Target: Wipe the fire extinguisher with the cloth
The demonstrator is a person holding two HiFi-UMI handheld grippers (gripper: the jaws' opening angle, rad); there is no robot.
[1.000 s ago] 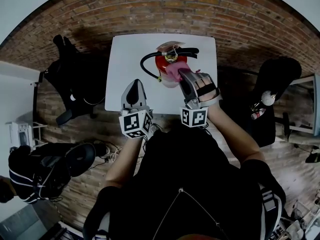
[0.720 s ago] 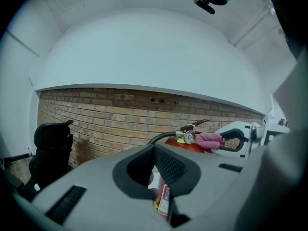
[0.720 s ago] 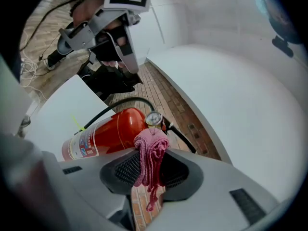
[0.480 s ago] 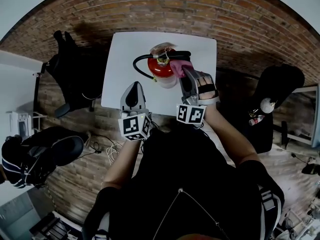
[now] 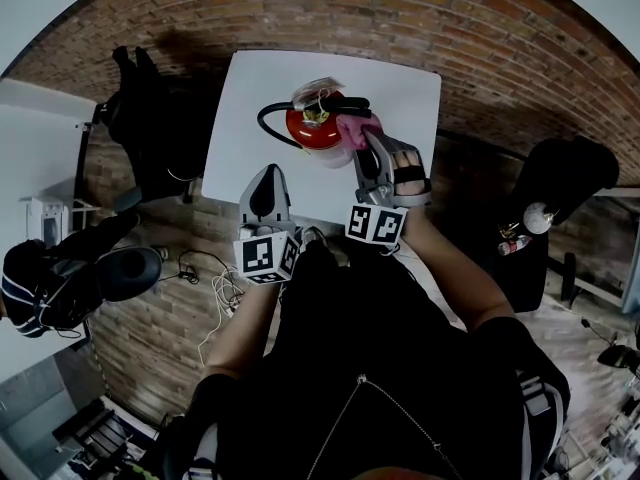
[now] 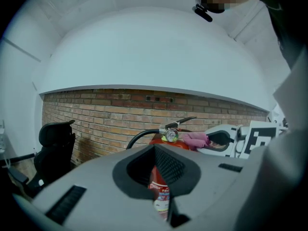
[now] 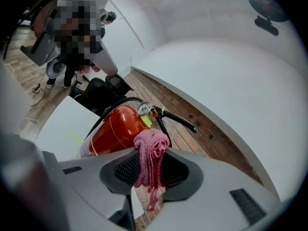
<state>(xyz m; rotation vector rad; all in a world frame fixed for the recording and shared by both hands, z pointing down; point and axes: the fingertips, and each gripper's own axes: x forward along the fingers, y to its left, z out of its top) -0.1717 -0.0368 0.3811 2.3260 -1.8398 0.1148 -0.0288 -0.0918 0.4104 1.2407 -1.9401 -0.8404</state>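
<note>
A red fire extinguisher point(image 5: 312, 128) with a black hose and lever stands on the white table point(image 5: 250, 108). It shows in the left gripper view point(image 6: 159, 186) and in the right gripper view point(image 7: 113, 126) too. My right gripper point(image 5: 362, 140) is shut on a pink cloth point(image 5: 355, 128) and holds it against the extinguisher's upper right side, by the valve. The cloth point(image 7: 150, 158) hangs bunched between the jaws. My left gripper point(image 5: 266, 181) is shut and holds nothing, hovering near the table's front edge, short of the extinguisher.
A brick floor surrounds the table. A black chair point(image 5: 150, 118) stands to the left and another black seat point(image 5: 565, 183) to the right. Cables point(image 5: 215, 288) lie on the floor at the lower left. A person point(image 7: 77, 37) stands farther back in the right gripper view.
The right gripper with the cloth has slid up the extinguisher's right side toward the valve. The left gripper has stayed in about the same place.
</note>
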